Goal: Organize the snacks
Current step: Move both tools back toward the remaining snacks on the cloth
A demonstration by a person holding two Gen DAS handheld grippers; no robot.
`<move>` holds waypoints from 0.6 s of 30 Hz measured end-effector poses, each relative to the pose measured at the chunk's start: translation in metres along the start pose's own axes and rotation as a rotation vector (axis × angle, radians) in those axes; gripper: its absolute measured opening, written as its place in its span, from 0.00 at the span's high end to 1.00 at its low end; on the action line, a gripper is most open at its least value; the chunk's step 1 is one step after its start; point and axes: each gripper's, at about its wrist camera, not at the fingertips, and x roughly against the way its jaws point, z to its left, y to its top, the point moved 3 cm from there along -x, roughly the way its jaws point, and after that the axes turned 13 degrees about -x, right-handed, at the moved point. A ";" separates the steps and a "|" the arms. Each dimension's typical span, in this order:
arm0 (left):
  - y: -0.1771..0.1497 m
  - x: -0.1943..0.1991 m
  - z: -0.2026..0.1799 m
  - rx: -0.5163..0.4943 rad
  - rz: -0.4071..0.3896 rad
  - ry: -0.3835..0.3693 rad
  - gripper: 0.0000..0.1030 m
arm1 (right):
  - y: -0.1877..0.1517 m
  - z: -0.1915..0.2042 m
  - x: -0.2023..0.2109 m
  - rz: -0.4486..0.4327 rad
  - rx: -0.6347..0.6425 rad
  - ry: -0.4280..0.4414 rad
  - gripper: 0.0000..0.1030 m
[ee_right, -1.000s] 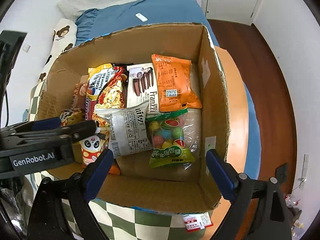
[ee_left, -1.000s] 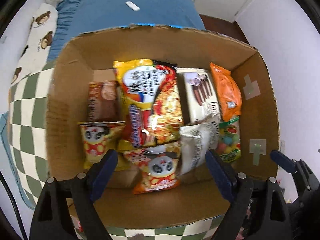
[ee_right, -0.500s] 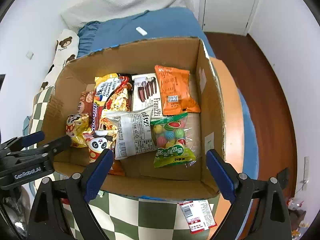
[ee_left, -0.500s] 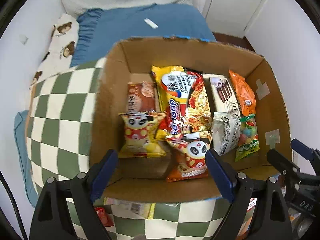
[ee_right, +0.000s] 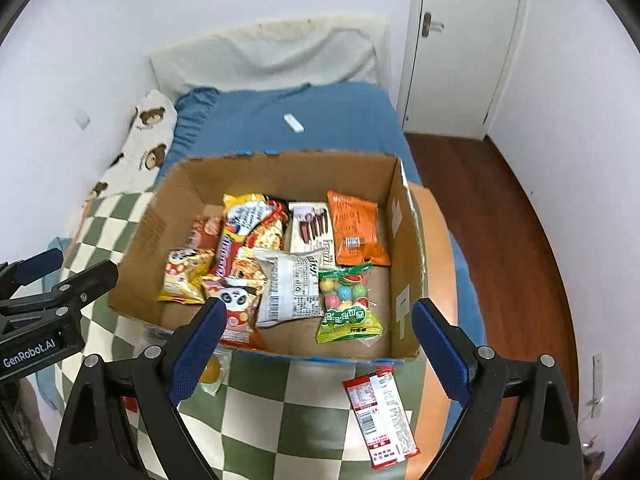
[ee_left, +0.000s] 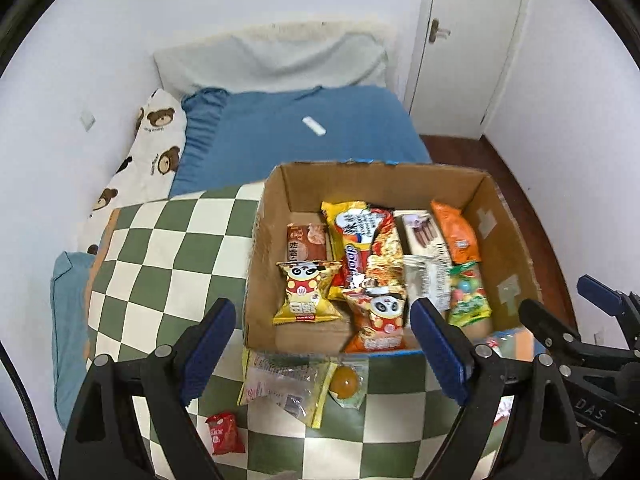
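A cardboard box (ee_left: 504,232) (ee_right: 188,188) sits on a green-and-white checked cloth (ee_left: 160,248) (ee_right: 304,400) and holds several snack packs: panda bags (ee_left: 306,294), a noodle pack (ee_left: 364,236), an orange pack (ee_right: 356,228), a candy bag (ee_right: 348,304). Outside its near wall lie a clear pack with a yellow ball (ee_left: 304,384), a small red packet (ee_left: 222,432) and a red-and-white packet (ee_right: 380,416). My left gripper (ee_left: 322,348) is open and empty above the box's near edge. Open too, with nothing between its fingers, is my right gripper (ee_right: 318,348).
The cloth lies on a bed with a blue sheet (ee_left: 304,136) and a bear-print pillow (ee_left: 156,148) at the back left. A small white object (ee_left: 314,126) rests on the sheet. A white door (ee_left: 468,40) and wooden floor (ee_right: 500,208) are to the right.
Both grippers have pulled up and back from the box. The box now looks smaller and farther, and the loose packets on the cloth in front of it have come into view.
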 end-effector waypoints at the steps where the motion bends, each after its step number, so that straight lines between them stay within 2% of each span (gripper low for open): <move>1: -0.002 0.006 -0.001 -0.003 -0.011 0.005 0.13 | -0.002 0.000 0.009 -0.018 -0.001 0.002 0.07; 12: -0.020 0.060 -0.014 -0.011 -0.106 0.012 0.13 | -0.023 0.000 0.083 -0.165 0.000 0.031 0.07; 15: -0.023 0.064 -0.013 0.004 -0.114 0.014 0.13 | -0.026 -0.003 0.093 -0.169 -0.028 0.060 0.07; 18: -0.030 0.056 -0.011 0.021 -0.089 0.018 0.13 | -0.030 -0.013 0.093 -0.153 -0.059 0.075 0.05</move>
